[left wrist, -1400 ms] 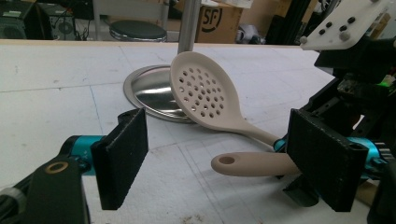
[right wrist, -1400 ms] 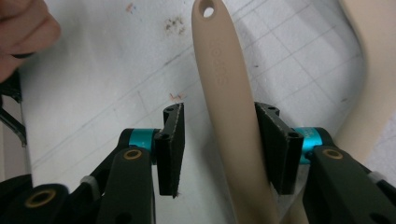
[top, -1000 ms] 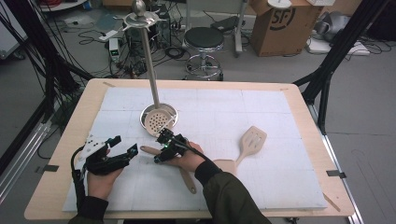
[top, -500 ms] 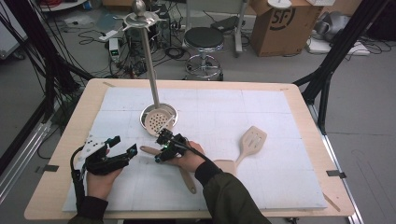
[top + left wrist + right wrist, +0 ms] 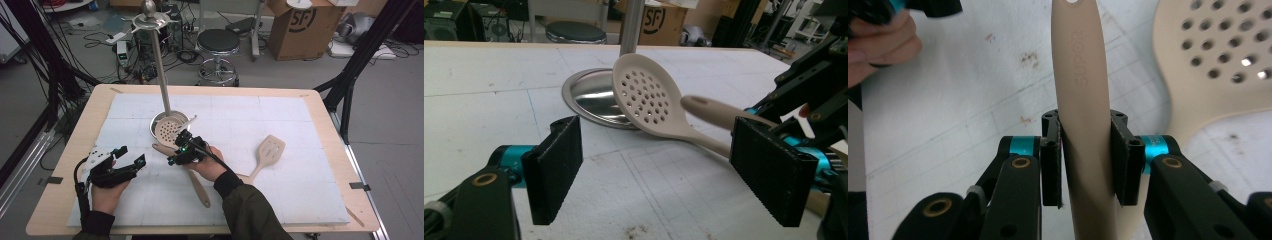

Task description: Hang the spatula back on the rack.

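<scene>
The right gripper [image 5: 1085, 160] has just been closing and its jaws now pinch the handle [image 5: 1083, 100] of the skimmer [image 5: 167, 131], whose perforated head leans on the rack base [image 5: 589, 95]. The left gripper [image 5: 664, 165] waits nearby on the mat [image 5: 280, 120], jaws spread, nothing between them. Judging the lift — keep the pinch square across the handle and raise slowly, since a long handle can swivel between the pads — and clear the pole [image 5: 160, 65].

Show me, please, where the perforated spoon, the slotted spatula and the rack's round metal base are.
perforated spoon [image 5: 644, 97], left gripper view, on its holed bowl.
slotted spatula [image 5: 270, 148], high view, on its blade.
round metal base [image 5: 591, 95], left gripper view, on its shiny top.
</scene>
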A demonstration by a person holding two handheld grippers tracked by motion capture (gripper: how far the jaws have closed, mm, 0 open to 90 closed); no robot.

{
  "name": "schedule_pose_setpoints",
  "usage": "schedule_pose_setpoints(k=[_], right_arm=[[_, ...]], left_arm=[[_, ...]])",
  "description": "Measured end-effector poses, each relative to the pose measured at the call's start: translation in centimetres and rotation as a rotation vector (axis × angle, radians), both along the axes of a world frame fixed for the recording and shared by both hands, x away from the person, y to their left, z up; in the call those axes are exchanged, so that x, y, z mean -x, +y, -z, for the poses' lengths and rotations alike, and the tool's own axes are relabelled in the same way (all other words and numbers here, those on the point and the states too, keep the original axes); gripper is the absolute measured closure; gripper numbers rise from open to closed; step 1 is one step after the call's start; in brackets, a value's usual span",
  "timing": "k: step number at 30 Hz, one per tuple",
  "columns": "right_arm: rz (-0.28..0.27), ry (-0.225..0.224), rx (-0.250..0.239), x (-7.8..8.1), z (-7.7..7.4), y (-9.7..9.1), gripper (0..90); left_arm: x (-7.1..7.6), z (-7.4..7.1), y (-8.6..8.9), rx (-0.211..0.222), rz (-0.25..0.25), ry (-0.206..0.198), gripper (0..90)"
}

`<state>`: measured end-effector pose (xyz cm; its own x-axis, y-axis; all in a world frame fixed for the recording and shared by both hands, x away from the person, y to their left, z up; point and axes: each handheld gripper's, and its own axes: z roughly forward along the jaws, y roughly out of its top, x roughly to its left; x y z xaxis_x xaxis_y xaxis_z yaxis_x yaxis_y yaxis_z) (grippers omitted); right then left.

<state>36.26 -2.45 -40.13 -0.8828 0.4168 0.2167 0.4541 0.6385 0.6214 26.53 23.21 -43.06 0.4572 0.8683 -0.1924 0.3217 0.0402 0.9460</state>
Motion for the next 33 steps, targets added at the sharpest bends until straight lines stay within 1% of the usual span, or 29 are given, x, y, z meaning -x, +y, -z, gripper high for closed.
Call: schedule_pose_setpoints(k=[5, 7, 9, 10, 16, 17, 22, 26, 29, 31, 32, 33], right_arm=[[0.017, -0.022, -0.042, -0.2, -0.8, -0.8, 71.1], [0.031, -0.024, -0.065, -0.3, -1.2, -1.2, 71.2], [0.039, -0.039, -0.086, -0.4, -1.5, -1.6, 71.3], [0.046, -0.037, -0.096, -0.4, -1.7, -1.7, 71.3], [0.060, -0.063, -0.139, -0.6, -2.5, -2.7, 71.4], [0.064, -0.059, -0.144, -0.6, -2.6, -2.8, 71.4], [0.079, -0.069, -0.167, -0.8, -2.8, -3.2, 71.4], [0.090, -0.069, -0.199, -1.0, -3.2, -3.7, 71.5], [0.109, -0.073, -0.216, -1.1, -3.4, -4.1, 71.4], [0.122, -0.072, -0.242, -1.2, -3.7, -4.5, 71.5], [0.125, -0.081, -0.250, -1.2, -3.8, -4.7, 71.5], [0.128, -0.081, -0.259, -1.2, -4.0, -4.8, 71.5]], left_arm=[[0.0, 0.0, 0.0, -0.003, 0.000, 0.000, 21.9], [0.0, 0.0, 0.0, -0.003, 0.000, 0.000, 21.9], [0.0, 0.0, -0.1, -0.001, -0.003, 0.001, 21.9], [0.0, 0.0, -0.1, -0.003, 0.003, 0.001, 21.8], [0.0, 0.0, -0.2, -0.004, 0.003, 0.001, 21.9], [0.0, 0.0, -0.2, -0.006, 0.006, 0.000, 21.8], [0.0, 0.1, -0.2, -0.006, 0.006, 0.000, 21.9], [0.0, 0.1, -0.2, -0.007, 0.005, 0.001, 21.9], [0.0, 0.0, -0.3, -0.007, 0.006, 0.000, 21.9], [0.0, 0.1, -0.3, -0.006, 0.006, 0.001, 21.9], [0.0, 0.1, -0.3, -0.008, 0.009, 0.001, 21.9], [0.0, 0.1, -0.3, -0.006, 0.007, 0.002, 21.9]])
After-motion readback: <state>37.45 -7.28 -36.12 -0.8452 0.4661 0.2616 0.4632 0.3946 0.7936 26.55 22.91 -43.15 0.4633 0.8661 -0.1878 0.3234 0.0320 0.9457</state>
